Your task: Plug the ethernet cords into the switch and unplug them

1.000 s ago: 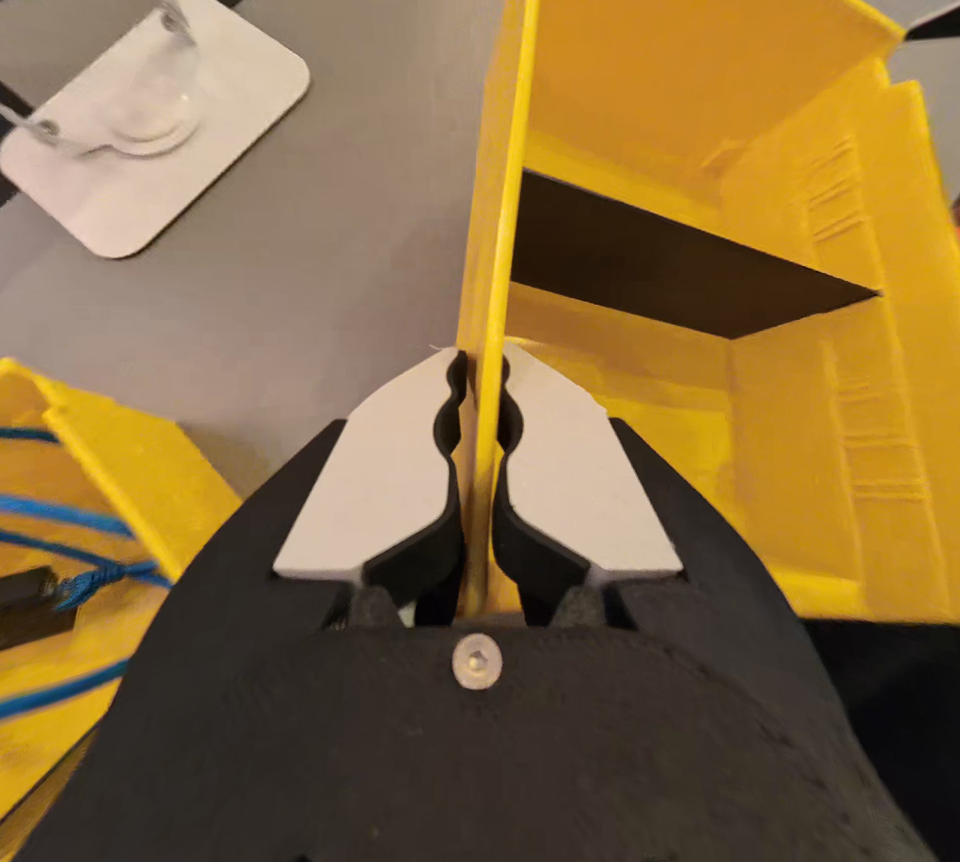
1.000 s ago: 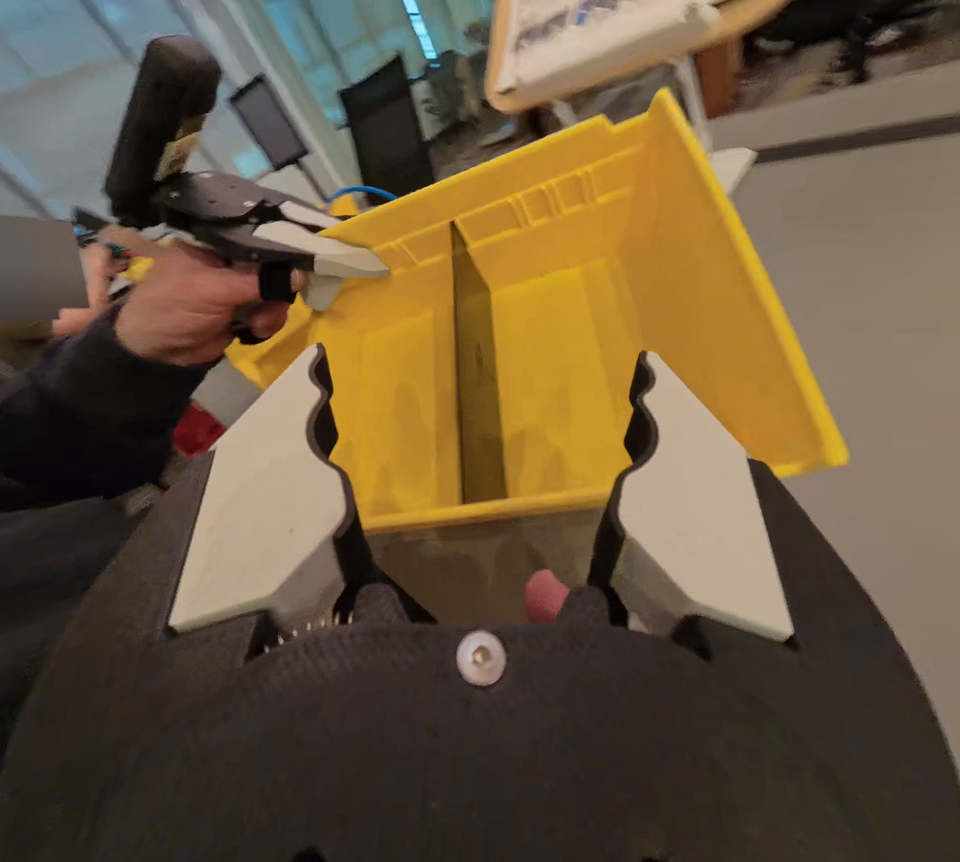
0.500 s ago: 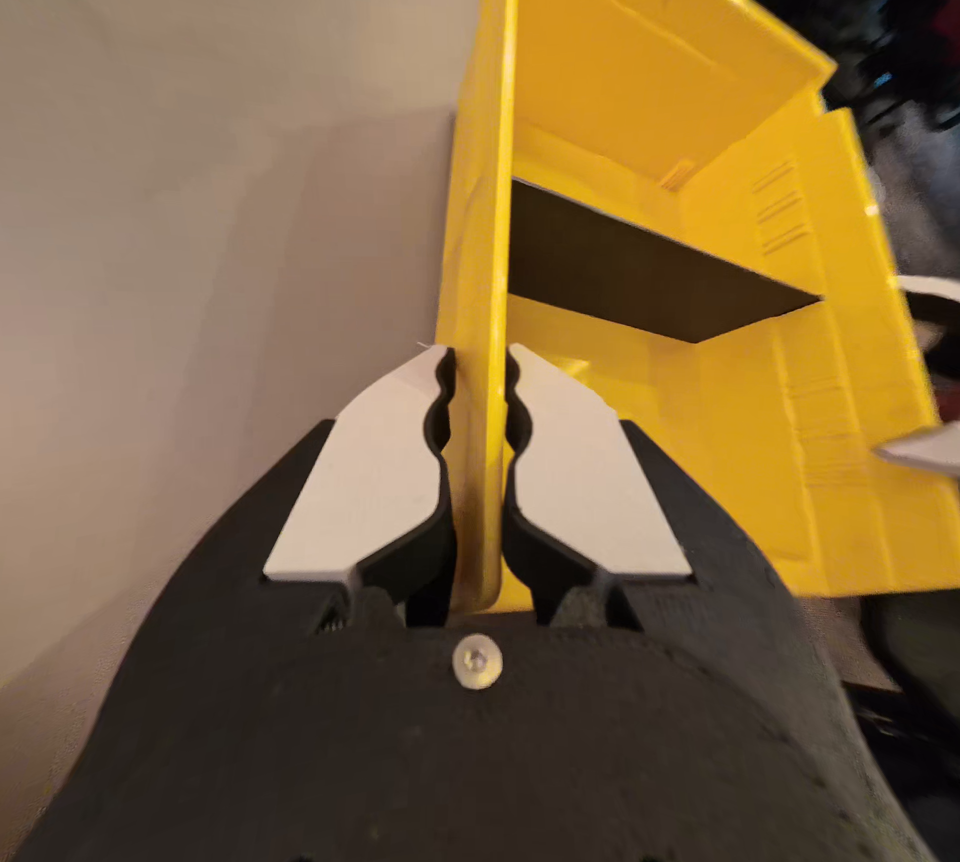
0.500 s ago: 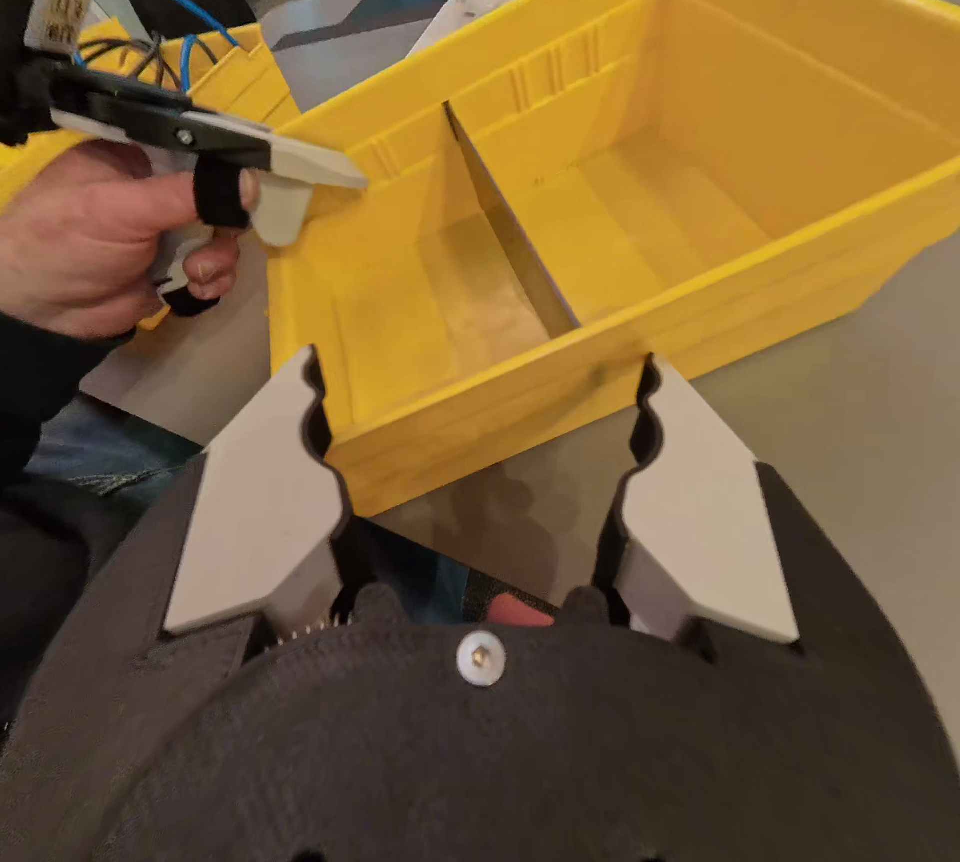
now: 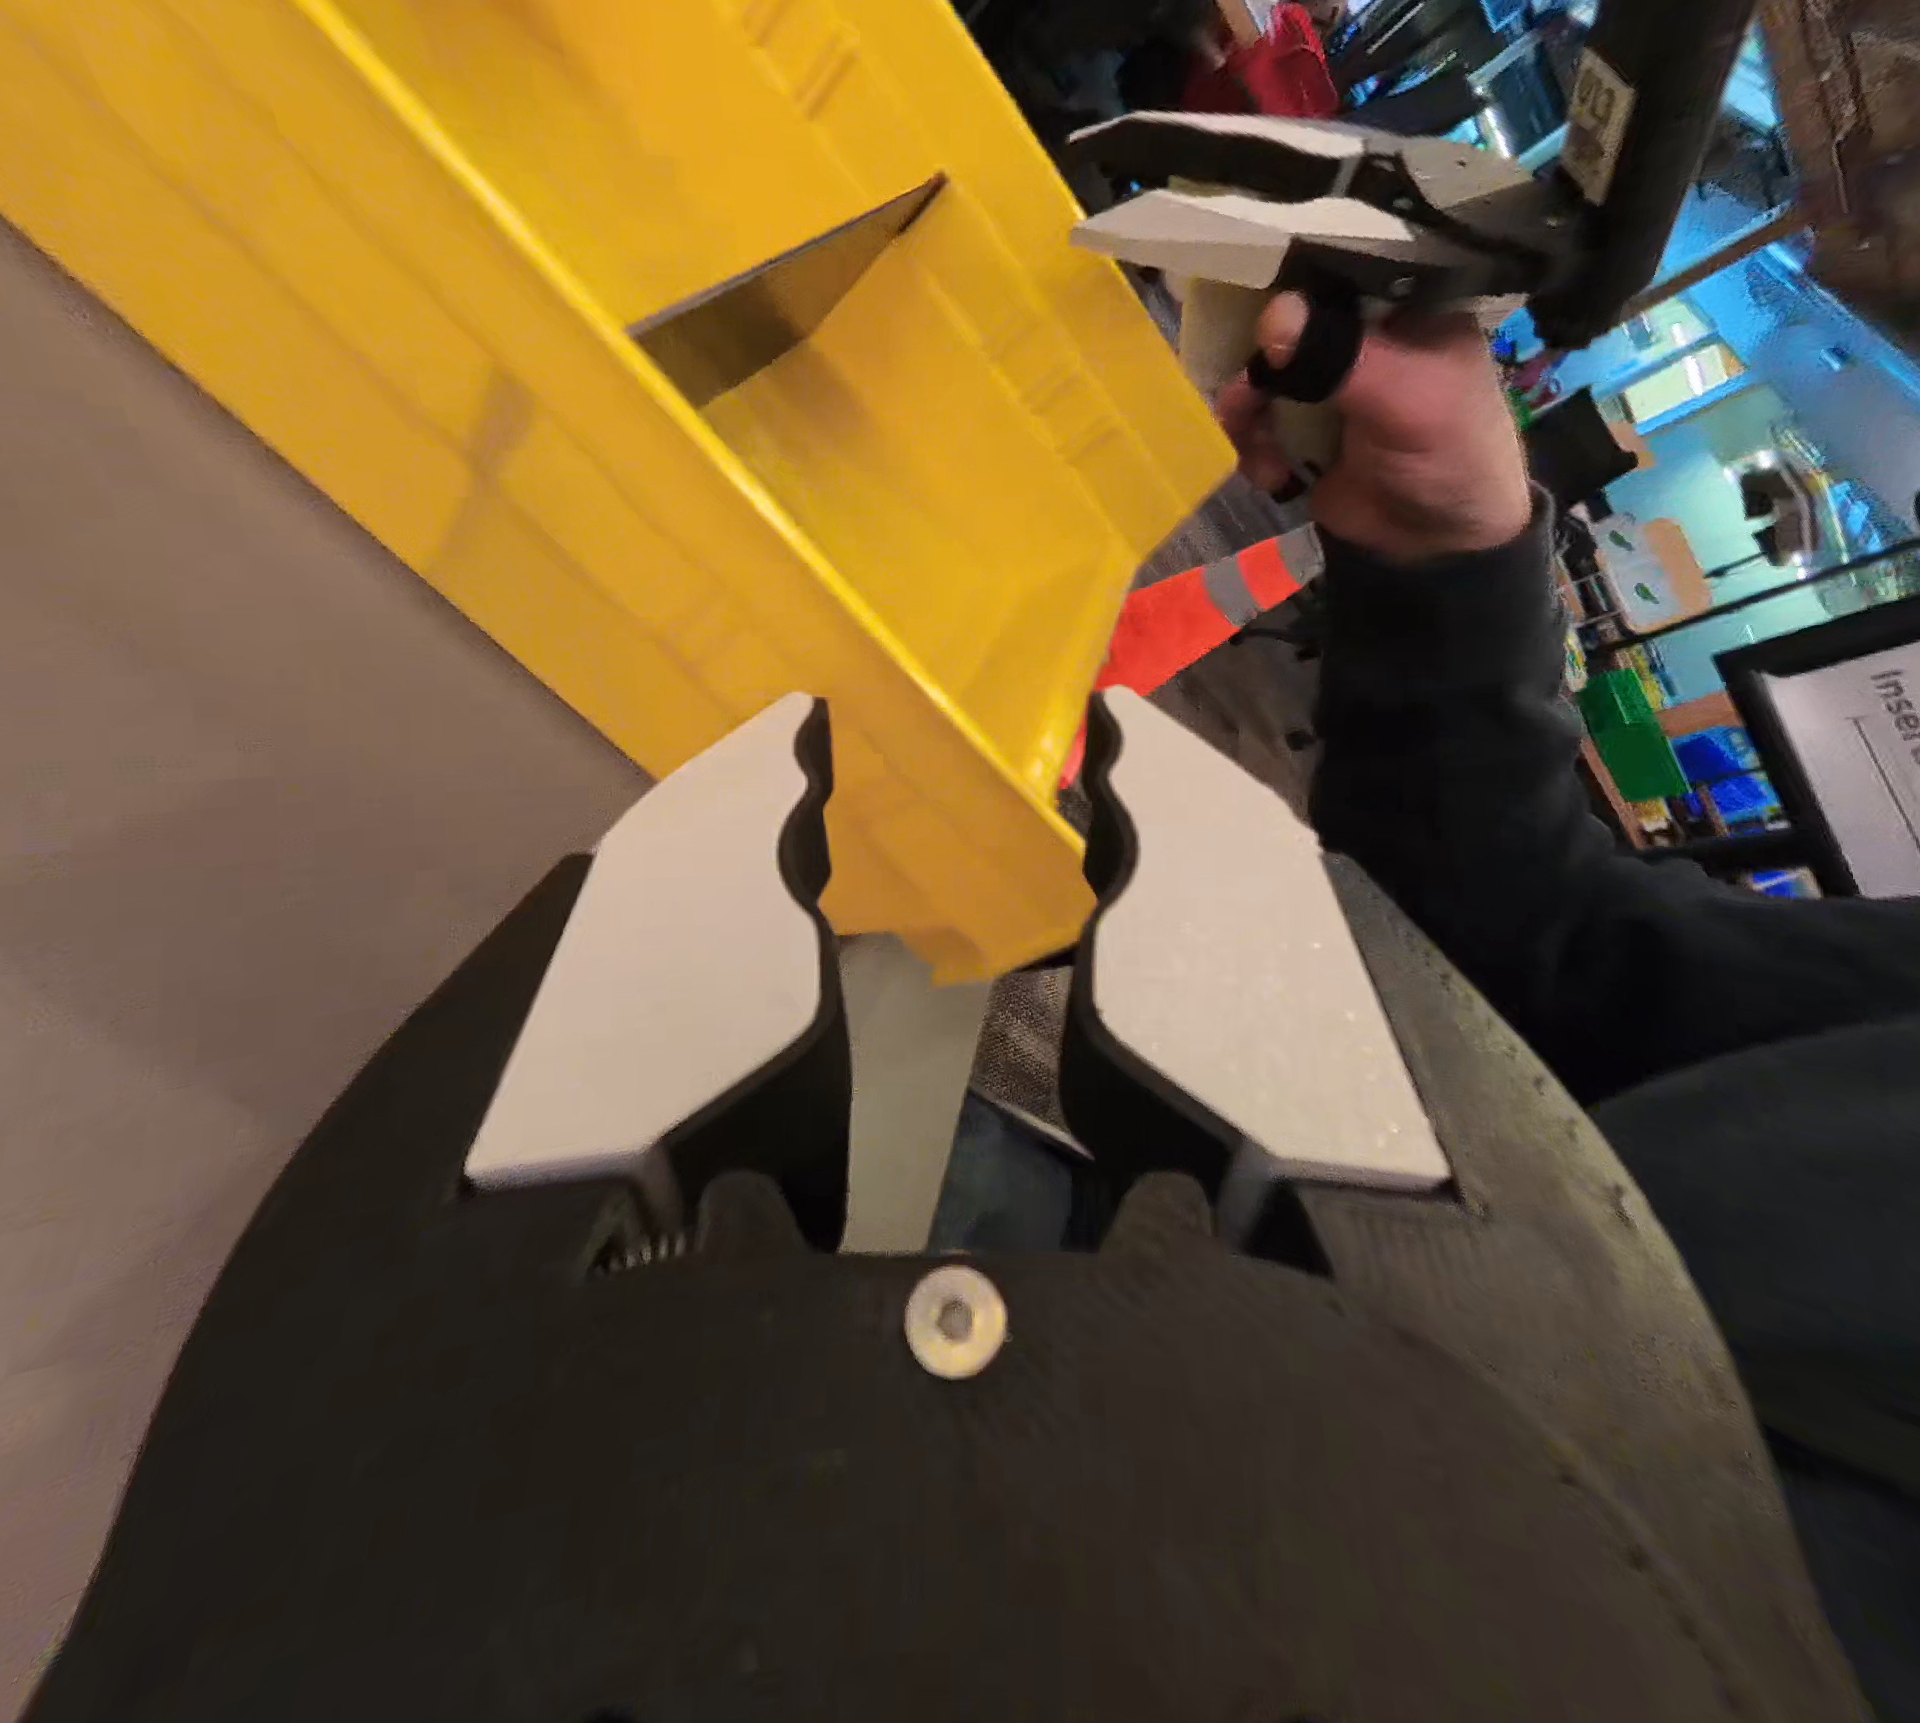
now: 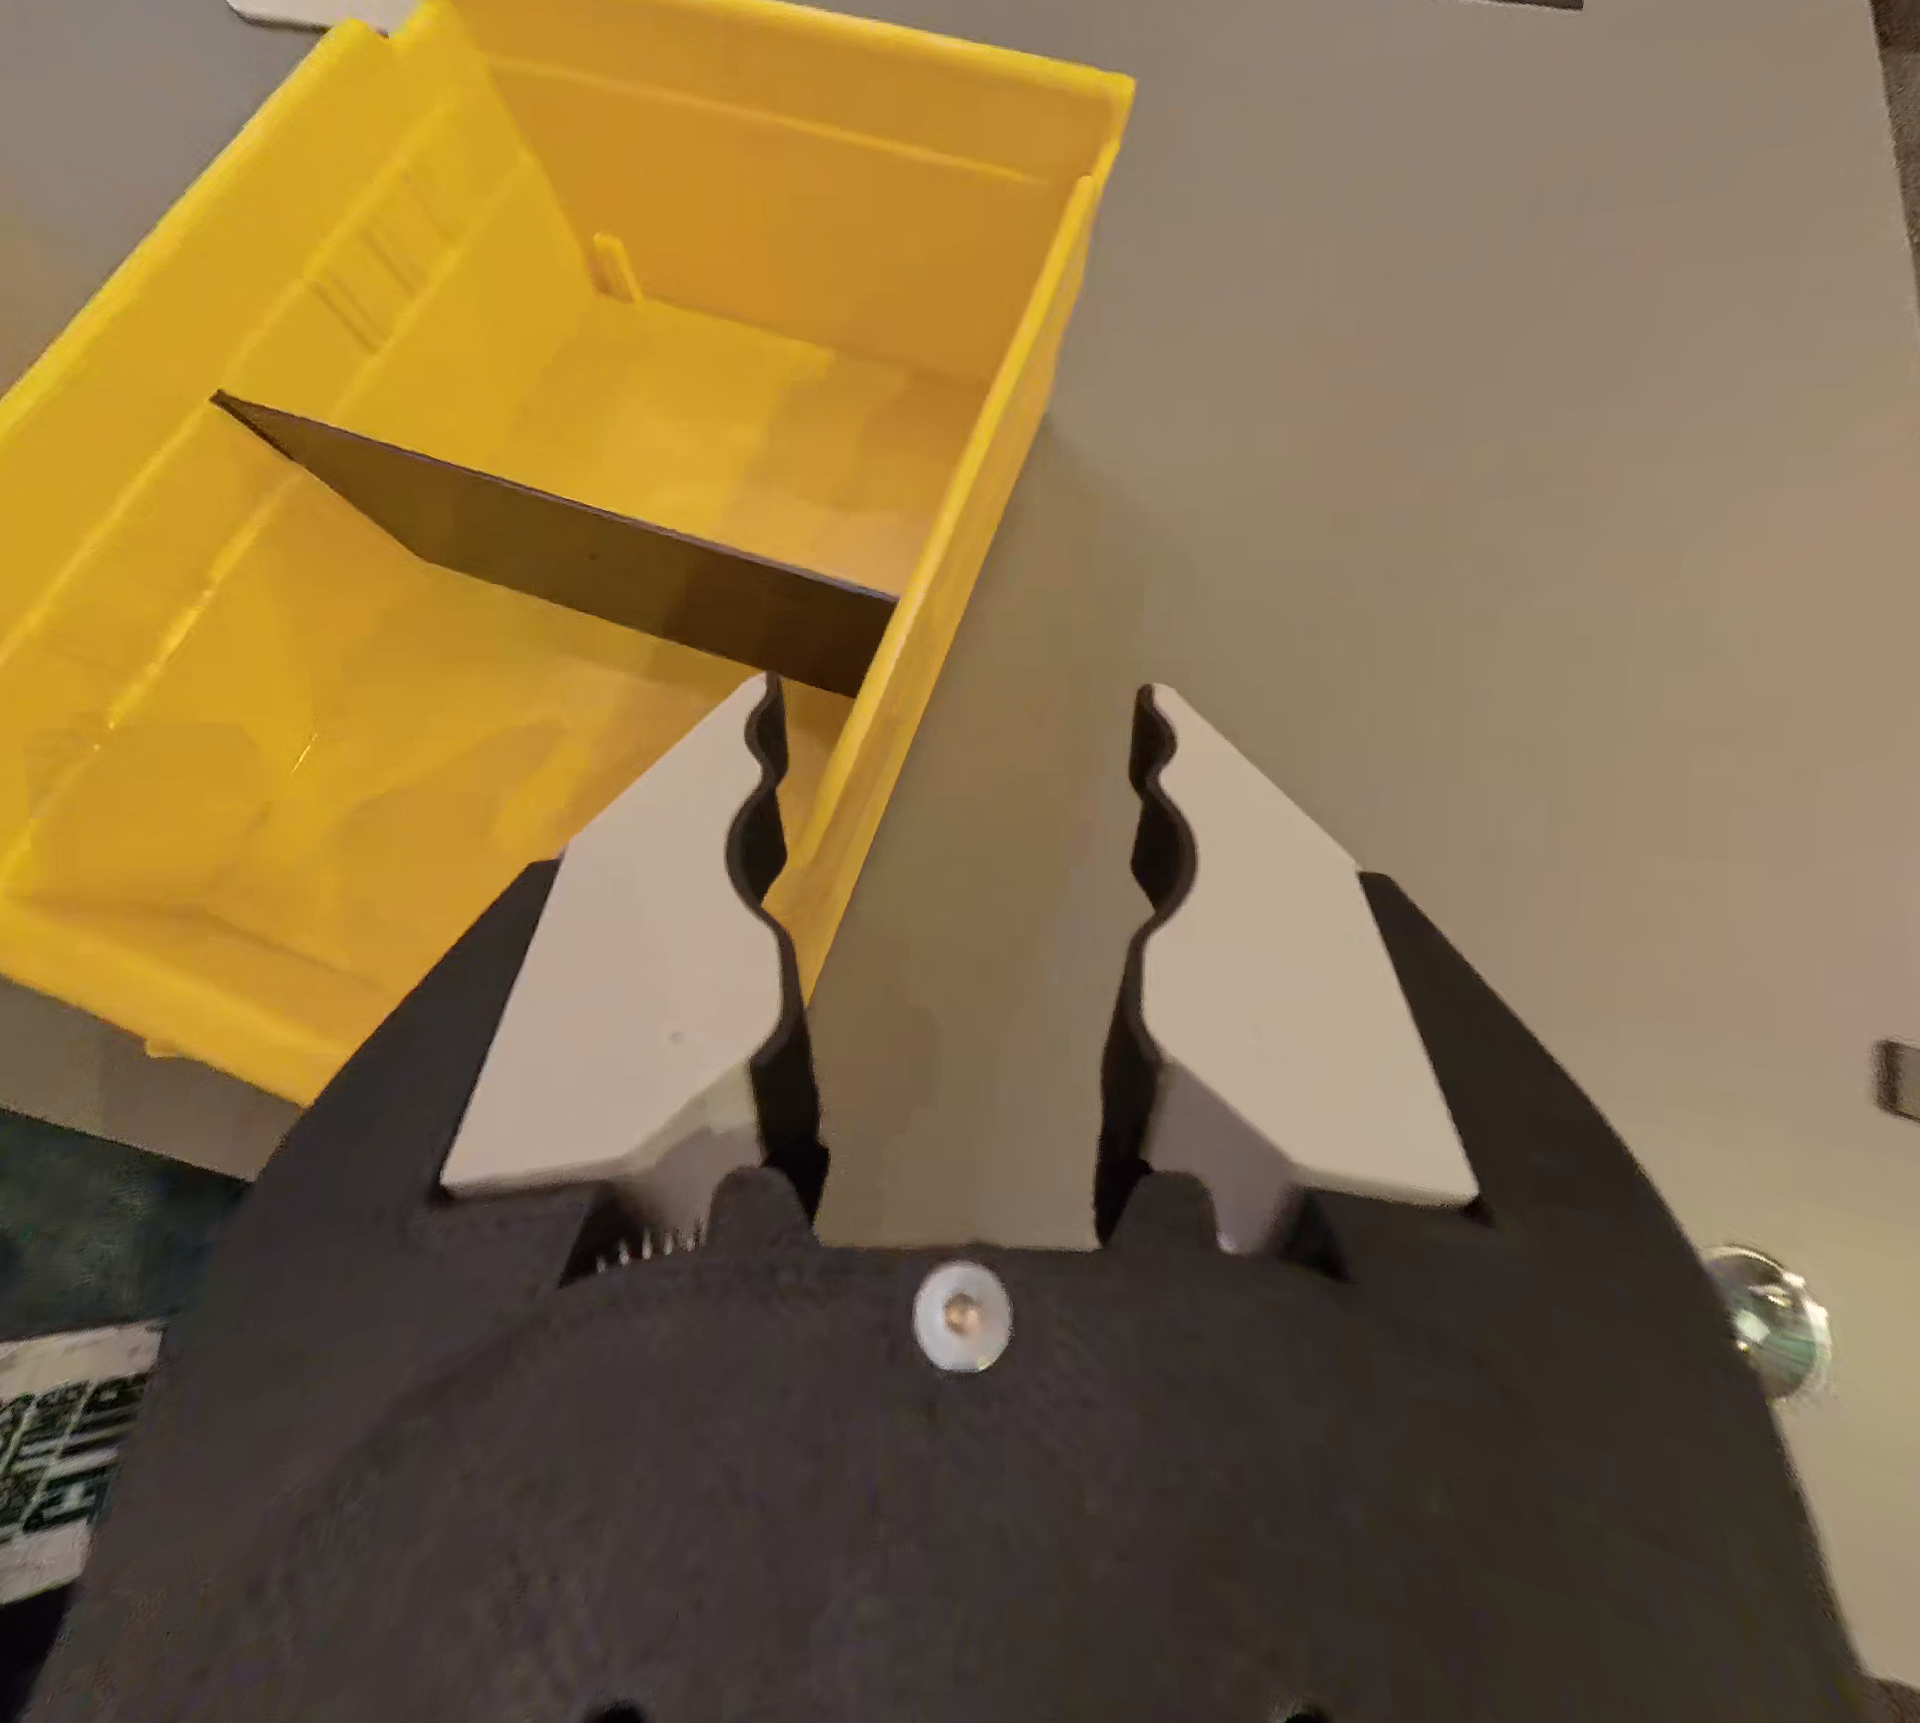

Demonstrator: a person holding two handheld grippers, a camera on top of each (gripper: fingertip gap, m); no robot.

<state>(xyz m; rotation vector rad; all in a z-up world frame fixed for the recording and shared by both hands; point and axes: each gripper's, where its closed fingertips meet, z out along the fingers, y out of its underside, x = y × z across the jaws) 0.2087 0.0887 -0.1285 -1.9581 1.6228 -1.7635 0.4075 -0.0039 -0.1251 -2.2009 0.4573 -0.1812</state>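
On the grey table (image 6: 1455, 530), yellow bin (image 6: 790, 115) lies lengthwise away from open right gripper (image 6: 956, 738).

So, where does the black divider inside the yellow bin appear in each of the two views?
Left wrist view: the black divider sits upper centre, seen edge-on as a dark wedge across the yellow bin, above the left gripper.
Right wrist view: the divider runs left of centre across the bin, just beyond the right gripper.
Shared landmark: the bin's vertical ribs on its side wall, near the divider's end in both views.
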